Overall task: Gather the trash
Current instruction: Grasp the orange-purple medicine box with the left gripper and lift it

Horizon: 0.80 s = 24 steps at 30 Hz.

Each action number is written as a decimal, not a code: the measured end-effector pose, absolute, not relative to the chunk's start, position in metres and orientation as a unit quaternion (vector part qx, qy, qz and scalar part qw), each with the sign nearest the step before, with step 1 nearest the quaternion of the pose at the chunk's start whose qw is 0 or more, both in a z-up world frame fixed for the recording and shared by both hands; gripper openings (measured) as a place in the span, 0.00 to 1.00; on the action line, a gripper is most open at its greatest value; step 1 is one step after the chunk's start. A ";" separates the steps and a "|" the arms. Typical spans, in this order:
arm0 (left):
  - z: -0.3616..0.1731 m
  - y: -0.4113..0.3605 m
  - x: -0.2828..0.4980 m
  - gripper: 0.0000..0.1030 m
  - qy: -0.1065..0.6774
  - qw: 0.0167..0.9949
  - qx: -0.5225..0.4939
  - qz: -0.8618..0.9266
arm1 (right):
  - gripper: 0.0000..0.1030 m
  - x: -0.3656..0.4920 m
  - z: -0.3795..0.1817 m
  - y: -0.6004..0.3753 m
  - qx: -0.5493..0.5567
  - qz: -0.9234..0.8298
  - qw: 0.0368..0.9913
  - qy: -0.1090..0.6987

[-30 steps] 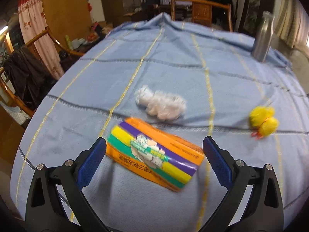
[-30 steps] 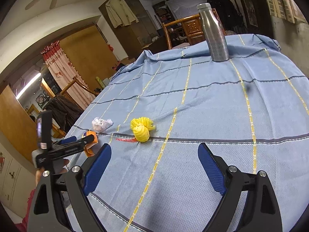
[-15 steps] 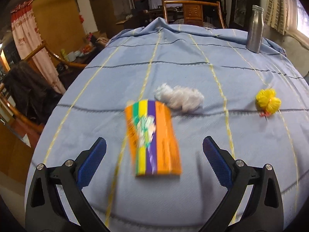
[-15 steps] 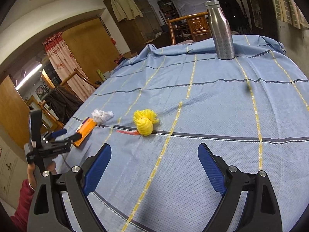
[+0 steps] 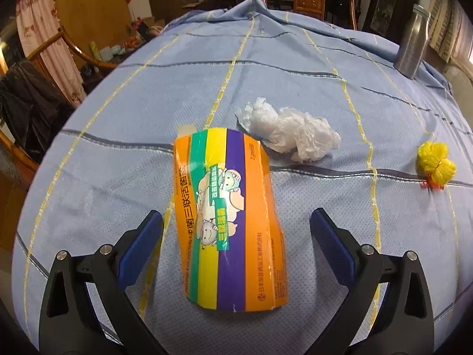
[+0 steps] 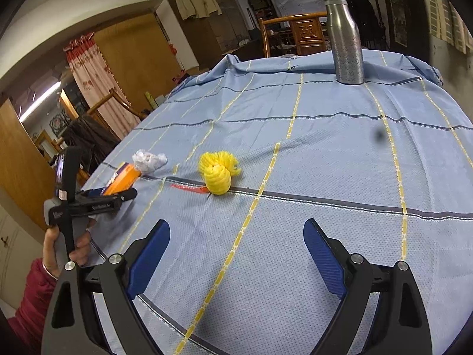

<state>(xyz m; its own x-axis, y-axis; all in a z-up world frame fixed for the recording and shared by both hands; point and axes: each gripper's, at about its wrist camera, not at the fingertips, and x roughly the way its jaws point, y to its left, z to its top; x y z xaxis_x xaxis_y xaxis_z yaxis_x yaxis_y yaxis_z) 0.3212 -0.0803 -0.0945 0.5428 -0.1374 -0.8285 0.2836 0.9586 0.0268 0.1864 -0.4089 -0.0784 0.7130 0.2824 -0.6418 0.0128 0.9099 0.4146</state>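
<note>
The left gripper (image 5: 236, 226) is held wide open around a flattened striped carton (image 5: 227, 216) printed "三联活菌散", lying on the blue tablecloth (image 5: 118, 112). Beyond, crumpled plastic (image 5: 291, 131) is seen. The right gripper (image 6: 236, 236) is spread, empty, short of yellow netting (image 6: 218, 171).

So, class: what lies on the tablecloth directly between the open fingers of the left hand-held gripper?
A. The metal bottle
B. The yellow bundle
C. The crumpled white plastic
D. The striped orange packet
D: the striped orange packet lies flat between the spread fingers of the left hand-held gripper, with the crumpled white plastic just beyond it.
</note>
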 end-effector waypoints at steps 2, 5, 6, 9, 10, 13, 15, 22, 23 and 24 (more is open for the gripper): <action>-0.094 -0.078 0.322 0.94 0.464 0.875 0.074 -0.119 | 0.88 0.187 -0.079 -0.407 0.192 0.073 0.904 0.374; -0.093 -0.077 0.320 0.94 0.463 0.875 0.072 -0.119 | 0.89 0.189 -0.081 -0.405 0.185 0.071 0.904 0.379; -0.092 -0.076 0.320 0.94 0.461 0.876 0.068 -0.120 | 0.89 0.189 -0.081 -0.405 0.184 0.070 0.904 0.380; -0.086 -0.070 0.320 0.94 0.452 0.882 0.049 -0.122 | 0.90 0.190 -0.082 -0.404 0.180 0.071 0.904 0.381; -0.085 -0.068 0.320 0.94 0.450 0.884 0.042 -0.122 | 0.90 0.190 -0.082 -0.404 0.178 0.070 0.905 0.381; -0.085 -0.065 0.323 0.94 0.455 0.882 0.030 -0.123 | 0.91 0.190 -0.082 -0.403 0.175 0.070 0.905 0.381; -0.086 -0.065 0.324 0.87 0.457 0.880 0.029 -0.127 | 0.91 0.190 -0.082 -0.403 0.175 0.070 0.905 0.382; -0.067 -0.058 0.313 0.57 0.415 0.896 -0.001 -0.159 | 0.91 0.190 -0.083 -0.404 0.175 0.063 0.907 0.378; -0.064 -0.058 0.311 0.57 0.407 0.899 -0.005 -0.161 | 0.91 0.190 -0.083 -0.404 0.175 0.062 0.907 0.377; -0.060 -0.056 0.309 0.57 0.400 0.901 -0.012 -0.166 | 0.91 0.190 -0.083 -0.404 0.174 0.062 0.908 0.377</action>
<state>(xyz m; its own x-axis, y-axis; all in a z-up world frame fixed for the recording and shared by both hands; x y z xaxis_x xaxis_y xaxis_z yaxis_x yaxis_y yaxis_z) 0.3091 -0.0559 -0.0605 0.6245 -0.3084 -0.7175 0.2900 0.9446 -0.1537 0.1900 -0.4043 -0.0835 0.7082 0.2430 -0.6628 0.0197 0.9317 0.3626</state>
